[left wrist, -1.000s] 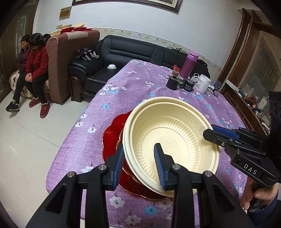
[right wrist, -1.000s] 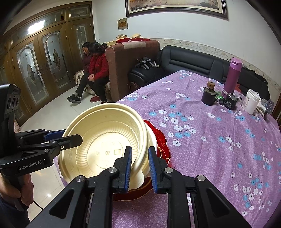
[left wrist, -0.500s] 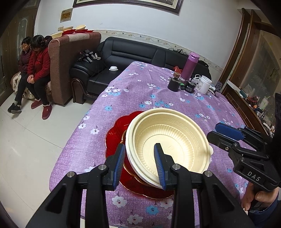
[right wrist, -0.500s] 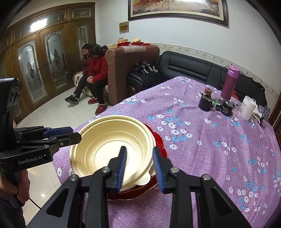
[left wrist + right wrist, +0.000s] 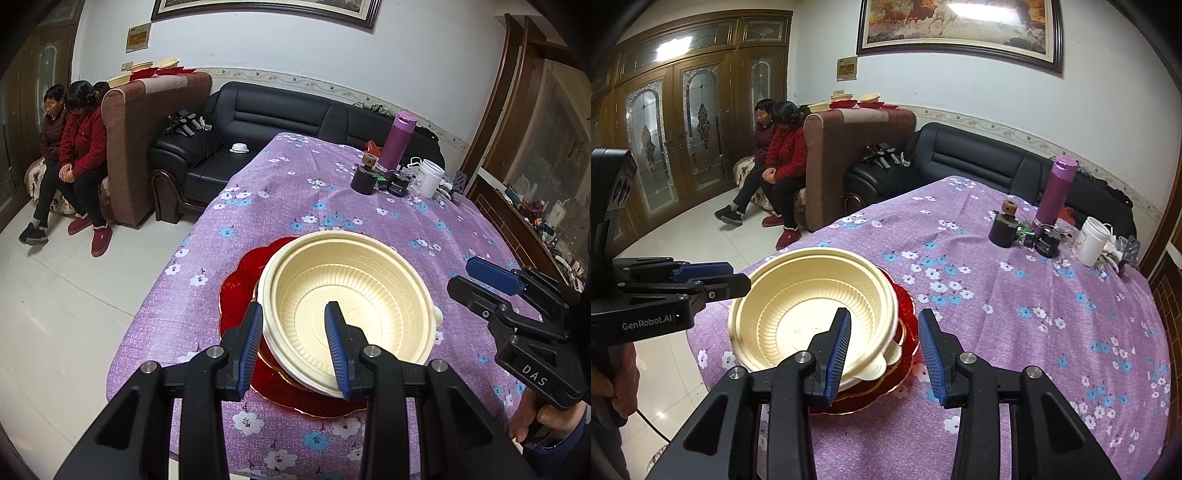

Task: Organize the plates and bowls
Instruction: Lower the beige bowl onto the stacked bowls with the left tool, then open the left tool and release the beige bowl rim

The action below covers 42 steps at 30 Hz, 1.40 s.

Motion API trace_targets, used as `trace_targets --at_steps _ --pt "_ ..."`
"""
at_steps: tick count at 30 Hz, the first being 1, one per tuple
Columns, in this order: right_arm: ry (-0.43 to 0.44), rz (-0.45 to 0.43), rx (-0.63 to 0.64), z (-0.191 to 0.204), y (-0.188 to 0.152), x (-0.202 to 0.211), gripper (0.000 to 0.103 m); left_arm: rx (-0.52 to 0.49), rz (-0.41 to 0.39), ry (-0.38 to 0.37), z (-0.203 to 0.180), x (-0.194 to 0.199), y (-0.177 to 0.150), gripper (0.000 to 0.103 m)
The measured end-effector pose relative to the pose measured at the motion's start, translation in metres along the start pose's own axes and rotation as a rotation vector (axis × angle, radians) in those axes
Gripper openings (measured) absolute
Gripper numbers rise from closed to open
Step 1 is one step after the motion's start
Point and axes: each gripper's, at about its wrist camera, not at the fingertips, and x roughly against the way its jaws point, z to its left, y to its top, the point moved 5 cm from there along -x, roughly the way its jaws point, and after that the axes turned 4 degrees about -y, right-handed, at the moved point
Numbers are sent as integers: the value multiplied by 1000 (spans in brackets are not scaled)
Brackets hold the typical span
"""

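Two nested cream plastic bowls (image 5: 351, 295) (image 5: 812, 295) rest on red plates (image 5: 240, 280) (image 5: 908, 306) near the corner of the purple flowered table (image 5: 332, 206). My left gripper (image 5: 292, 304) (image 5: 740, 278) straddles the stack's near-left rim, one finger outside and one over the inside, with a wide gap. From the other side it hovers just above that rim. My right gripper (image 5: 884, 312) (image 5: 461, 273) has its jaws opening. Its left finger is over the bowl's inside, its right finger beyond the rim, and neither pad presses.
A purple flask (image 5: 400, 140), a white jar (image 5: 430, 177) and a dark cup (image 5: 364, 177) stand at the table's far end. More bowls and plates (image 5: 155, 70) sit on the brown armchair back. Two people sit at the left; a black sofa lies behind the table.
The top cream bowl, held up and tilted by my right gripper, has come down nested flat on the stack. The right jaws opened and let it go. The left gripper kept still.
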Motion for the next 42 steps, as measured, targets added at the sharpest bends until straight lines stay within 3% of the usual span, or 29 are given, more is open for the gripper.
trace_targets --at_steps 11,16,31,42 --pt "-26 -27 3 -7 -4 10 45 -21 -6 24 -10 0 2 34" --pt "-17 -34 -16 -12 -7 14 49 -52 -44 74 -19 4 1 41" --pt "-11 -22 -57 -23 -14 18 52 -187 -169 341 -20 18 2 49" --pt "-5 -13 -43 -15 -13 15 52 -231 -199 419 -18 20 2 50"
